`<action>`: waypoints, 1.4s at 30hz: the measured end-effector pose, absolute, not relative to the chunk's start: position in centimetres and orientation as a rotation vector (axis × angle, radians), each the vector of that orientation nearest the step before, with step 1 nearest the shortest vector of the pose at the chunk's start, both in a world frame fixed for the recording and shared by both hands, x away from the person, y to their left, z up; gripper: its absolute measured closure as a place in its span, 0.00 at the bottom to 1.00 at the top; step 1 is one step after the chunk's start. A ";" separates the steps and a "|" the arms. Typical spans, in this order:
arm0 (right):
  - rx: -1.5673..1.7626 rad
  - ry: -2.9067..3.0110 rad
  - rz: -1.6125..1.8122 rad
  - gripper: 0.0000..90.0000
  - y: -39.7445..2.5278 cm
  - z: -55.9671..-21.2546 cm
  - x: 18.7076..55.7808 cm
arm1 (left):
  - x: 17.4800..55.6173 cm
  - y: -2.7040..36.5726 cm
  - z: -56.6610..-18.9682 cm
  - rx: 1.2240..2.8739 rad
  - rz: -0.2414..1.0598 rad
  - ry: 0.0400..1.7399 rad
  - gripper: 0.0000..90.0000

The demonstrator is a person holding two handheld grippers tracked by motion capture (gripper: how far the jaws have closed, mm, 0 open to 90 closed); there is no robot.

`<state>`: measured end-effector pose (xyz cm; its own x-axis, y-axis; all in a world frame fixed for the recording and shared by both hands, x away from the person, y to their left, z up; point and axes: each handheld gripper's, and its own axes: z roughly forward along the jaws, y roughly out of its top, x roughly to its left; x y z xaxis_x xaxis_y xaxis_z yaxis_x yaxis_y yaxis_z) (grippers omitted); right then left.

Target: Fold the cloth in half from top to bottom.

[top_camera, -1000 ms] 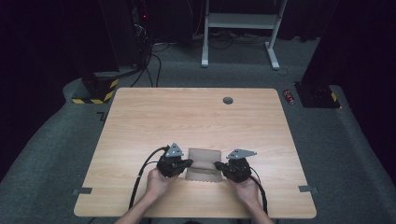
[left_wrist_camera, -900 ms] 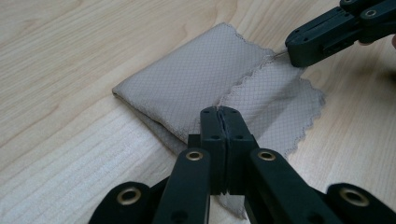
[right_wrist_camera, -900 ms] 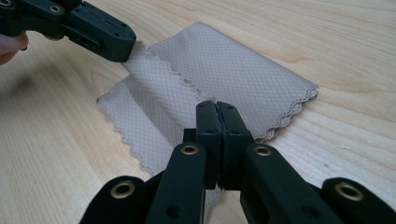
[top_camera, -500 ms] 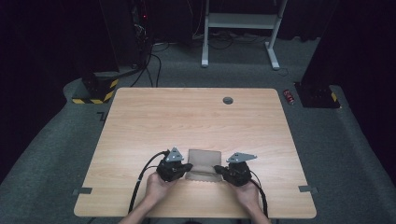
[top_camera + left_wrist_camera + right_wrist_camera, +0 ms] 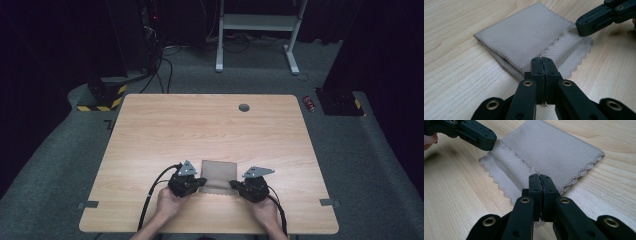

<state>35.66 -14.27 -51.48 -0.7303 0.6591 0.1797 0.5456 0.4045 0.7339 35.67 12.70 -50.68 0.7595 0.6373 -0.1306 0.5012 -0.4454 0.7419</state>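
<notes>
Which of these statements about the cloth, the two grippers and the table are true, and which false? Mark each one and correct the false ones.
1. The cloth is folded. True.
2. The left gripper is wide open above the cloth. False: its jaws are shut on the cloth's near edge.
3. The right gripper is shut on the cloth's edge. True.
4. The cloth's edge is scalloped. True.
5. The cloth lies at the far edge of the table. False: it lies near the person's edge.
6. The cloth is bright red. False: it is greyish beige.
</notes>
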 end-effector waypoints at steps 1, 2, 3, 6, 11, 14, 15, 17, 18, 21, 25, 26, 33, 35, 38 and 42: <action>1.085 2.513 1.235 0.98 -14.3 -51.5 35.6 | 35.6 12.7 -50.7 2.134 0.207 0.851 0.98; 1.087 2.512 1.235 0.97 -14.3 -51.5 35.6 | 35.6 12.8 -50.8 2.139 0.206 0.847 0.98; 1.080 2.513 1.234 0.97 -14.3 -51.4 35.6 | 35.6 12.8 -50.9 2.136 0.204 0.852 0.98; 1.087 2.515 1.231 0.95 -14.4 -51.5 35.5 | 35.6 13.0 -51.0 2.133 0.195 0.861 0.98; 1.094 2.525 1.241 0.89 -14.9 -51.5 35.2 | 35.4 13.2 -51.1 2.132 0.178 0.867 0.95; 1.116 2.518 1.266 0.85 -15.3 -51.3 35.0 | 35.4 13.6 -51.0 2.121 0.161 0.875 0.91; 1.126 2.518 1.284 0.84 -15.5 -51.2 34.9 | 35.3 13.7 -51.0 2.120 0.160 0.878 0.89; 1.130 2.515 1.313 0.83 -15.7 -51.0 34.9 | 35.3 14.0 -50.7 2.100 0.151 0.886 0.85; 1.128 2.513 1.329 0.82 -15.9 -50.8 34.8 | 35.3 14.1 -50.6 2.089 0.144 0.890 0.83; 1.104 2.505 1.358 0.82 -16.0 -50.2 34.5 | 35.3 14.4 -50.0 2.052 0.142 0.893 0.79; 1.091 2.481 1.384 0.82 -16.0 -49.6 34.5 | 35.6 14.3 -49.2 2.023 0.152 0.905 0.75; 1.101 2.473 1.383 0.83 -15.9 -49.5 34.5 | 35.8 14.1 -49.1 2.020 0.153 0.913 0.75; 1.106 2.478 1.268 0.85 -14.5 -50.1 35.2 | 36.2 12.1 -49.7 2.095 0.189 0.923 0.71; 1.093 2.486 1.238 0.85 -14.0 -50.5 35.1 | 36.1 11.8 -50.1 2.121 0.197 0.919 0.70; 1.084 2.501 1.197 0.84 -13.8 -51.0 34.8 | 35.7 11.8 -50.6 2.147 0.214 0.920 0.69; 1.051 2.508 1.139 0.81 -14.1 -51.5 34.2 | 35.1 12.5 -51.1 2.181 0.240 0.926 0.68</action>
<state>34.24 -14.13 -51.46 -0.7296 0.6752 0.1087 0.5262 0.4527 0.7198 35.05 12.55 -51.06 0.7219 0.6835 -0.1087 0.5447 -0.4643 0.6984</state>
